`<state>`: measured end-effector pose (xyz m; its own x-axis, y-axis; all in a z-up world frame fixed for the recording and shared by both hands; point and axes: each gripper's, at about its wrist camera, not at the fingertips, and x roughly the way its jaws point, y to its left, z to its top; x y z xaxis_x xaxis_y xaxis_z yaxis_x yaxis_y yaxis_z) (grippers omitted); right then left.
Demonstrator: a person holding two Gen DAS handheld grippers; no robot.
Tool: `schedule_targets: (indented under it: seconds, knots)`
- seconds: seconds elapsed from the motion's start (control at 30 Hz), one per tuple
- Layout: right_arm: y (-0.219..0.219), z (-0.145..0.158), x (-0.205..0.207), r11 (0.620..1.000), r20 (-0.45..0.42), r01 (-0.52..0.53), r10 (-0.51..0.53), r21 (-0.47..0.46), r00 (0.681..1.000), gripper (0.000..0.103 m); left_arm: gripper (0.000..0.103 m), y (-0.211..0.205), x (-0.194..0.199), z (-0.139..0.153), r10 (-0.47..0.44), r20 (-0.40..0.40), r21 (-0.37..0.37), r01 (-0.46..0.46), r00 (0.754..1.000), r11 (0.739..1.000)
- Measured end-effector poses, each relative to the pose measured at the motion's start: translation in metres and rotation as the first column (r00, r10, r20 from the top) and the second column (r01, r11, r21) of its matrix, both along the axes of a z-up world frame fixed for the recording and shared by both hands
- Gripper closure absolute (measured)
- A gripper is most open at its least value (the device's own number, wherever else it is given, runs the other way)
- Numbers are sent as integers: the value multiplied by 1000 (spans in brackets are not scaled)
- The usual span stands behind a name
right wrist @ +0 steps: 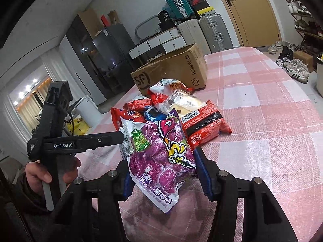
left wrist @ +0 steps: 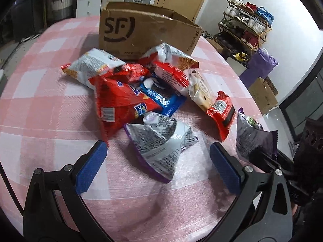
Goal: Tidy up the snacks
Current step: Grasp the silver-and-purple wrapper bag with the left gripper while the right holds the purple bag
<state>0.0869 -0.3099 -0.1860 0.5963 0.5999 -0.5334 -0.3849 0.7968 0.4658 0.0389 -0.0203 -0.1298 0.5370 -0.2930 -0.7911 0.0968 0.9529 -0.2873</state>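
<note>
Heaped just before the cardboard box (left wrist: 149,30): red, white and blue snack packets (left wrist: 129,88). Nearer, a crumpled silver-purple packet (left wrist: 161,141). Another purple grape-flavour packet (right wrist: 163,157), tilted, held.

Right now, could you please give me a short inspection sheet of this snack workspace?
Surface: pink checked tablecloth.
Job's things: snack pile in front of open SF cardboard box; silver-purple pack nearest.
Clutter: nothing seen besides snacks.
Grippers: left claw open above silver-purple pack; right claw shut on purple grape snack bag.
Cables: black cable behind left claw.
Surroundings: shoe rack, suitcases, door.
</note>
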Motion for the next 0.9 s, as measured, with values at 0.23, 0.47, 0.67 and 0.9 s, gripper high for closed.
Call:
schedule_targets:
  seconds: [0.23,0.47,0.67,0.9]
  knots:
    - [-4,-2,-2,1000,3,0,0,13,1000,49,1,-5,11,-10,25,-37,-6,-25,999,1000]
    - [-7,-6,-4,1000,10,-5,4,27,1000,49,1,-4,21,-19,36,-79,-57,-41,996,998]
    - [-10,-9,-5,999,14,-11,10,50,1000,49,13,-8,27,-23,65,-86,-49,-69,994,996]
    - [-12,-9,-7,997,21,-24,22,71,1000,49,58,-20,32,-30,15,-102,-82,-23,995,996]
